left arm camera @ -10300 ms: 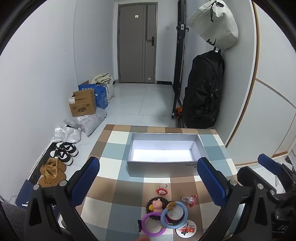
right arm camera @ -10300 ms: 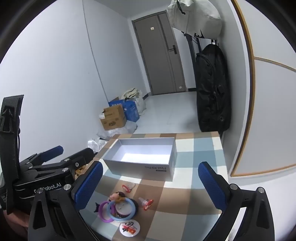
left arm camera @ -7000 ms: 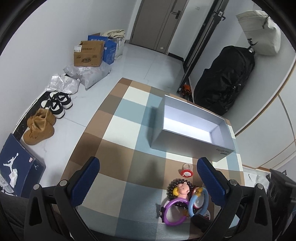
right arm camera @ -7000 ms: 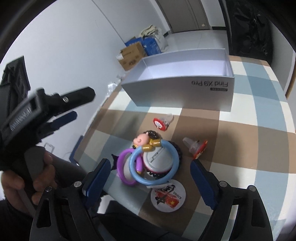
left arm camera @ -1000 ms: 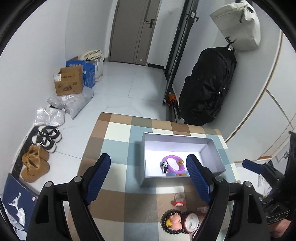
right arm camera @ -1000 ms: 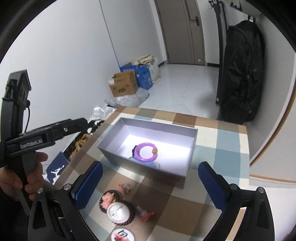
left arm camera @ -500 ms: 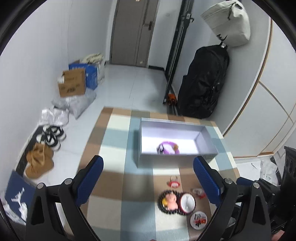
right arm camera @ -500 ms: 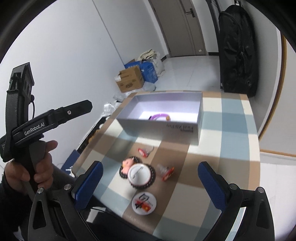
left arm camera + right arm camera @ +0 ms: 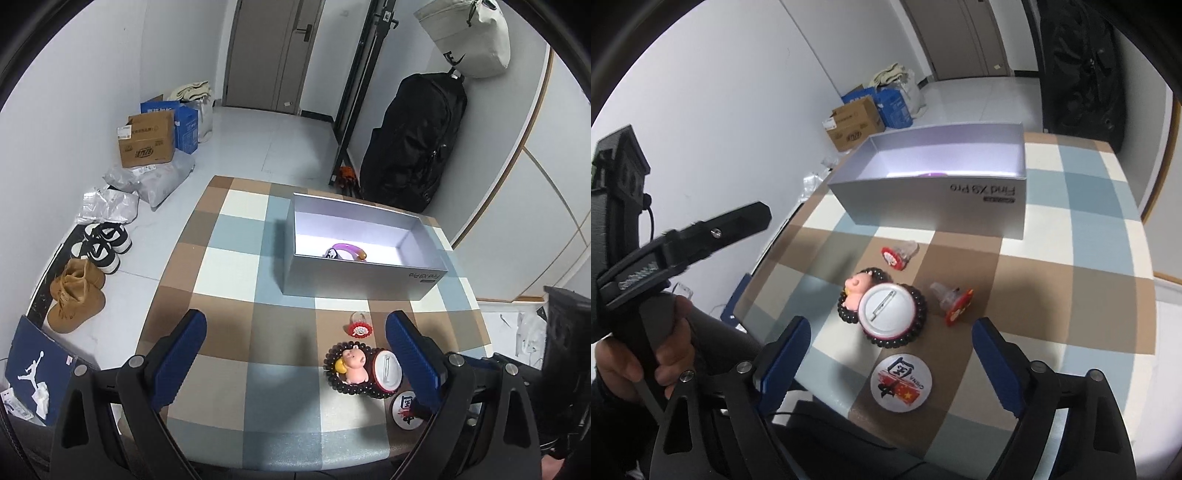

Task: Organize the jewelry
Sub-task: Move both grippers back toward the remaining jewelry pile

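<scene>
A grey open box (image 9: 424, 278) (image 9: 923, 206) stands on the checked table and holds a purple bangle (image 9: 349, 250) beside a small ghost-face charm. In front of it lie a black bead bracelet with a pink pig charm (image 9: 352, 366) (image 9: 855, 291), a white pin badge lying face down (image 9: 884, 303) (image 9: 387, 369), two red-topped clear rings (image 9: 898, 254) (image 9: 952, 300) and a printed round badge (image 9: 900, 381). My left gripper (image 9: 293, 349) is open and empty above the near table. My right gripper (image 9: 891, 354) is open and empty, hovering over the badges.
The table's near edge (image 9: 295, 448) lies just under both grippers. On the floor to the left are shoes (image 9: 103, 245), boots (image 9: 75, 297) and cardboard boxes (image 9: 147, 144). A black backpack (image 9: 412, 140) stands behind the table.
Both grippers have pulled back from the box and dropped lower toward the pile at the near edge. The purple bangle now lies in the box; earlier it was in the pile.
</scene>
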The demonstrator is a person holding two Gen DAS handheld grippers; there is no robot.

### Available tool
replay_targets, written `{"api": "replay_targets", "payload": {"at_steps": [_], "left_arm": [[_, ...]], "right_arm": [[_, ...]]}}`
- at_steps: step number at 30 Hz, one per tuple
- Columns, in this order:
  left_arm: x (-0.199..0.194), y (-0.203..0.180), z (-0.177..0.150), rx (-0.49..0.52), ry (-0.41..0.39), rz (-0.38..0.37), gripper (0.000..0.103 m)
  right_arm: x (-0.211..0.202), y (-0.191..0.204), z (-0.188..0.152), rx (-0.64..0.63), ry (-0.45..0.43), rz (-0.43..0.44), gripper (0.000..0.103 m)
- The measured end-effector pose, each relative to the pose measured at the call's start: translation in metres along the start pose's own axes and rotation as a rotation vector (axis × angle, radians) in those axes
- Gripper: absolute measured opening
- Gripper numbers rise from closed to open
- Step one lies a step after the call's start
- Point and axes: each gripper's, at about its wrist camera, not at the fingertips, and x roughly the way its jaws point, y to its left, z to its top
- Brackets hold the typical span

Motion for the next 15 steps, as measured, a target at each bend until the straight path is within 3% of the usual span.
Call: {"api": "replay_targets", "payload": {"at_steps": [8,15], "left_arm": [[0.007,0.011,-0.001,-0.013,0.025,0.037,0.095],[0.015,0.027,-0.002,-0.069,0.078,0.051,0.095]], "right_arm": [[0.017,0.006,0.003,-0.046,0.011,-0.038,0.088],[0.033,0.022,0.005,-0.127,0.025,-0.078,0.074]]}}
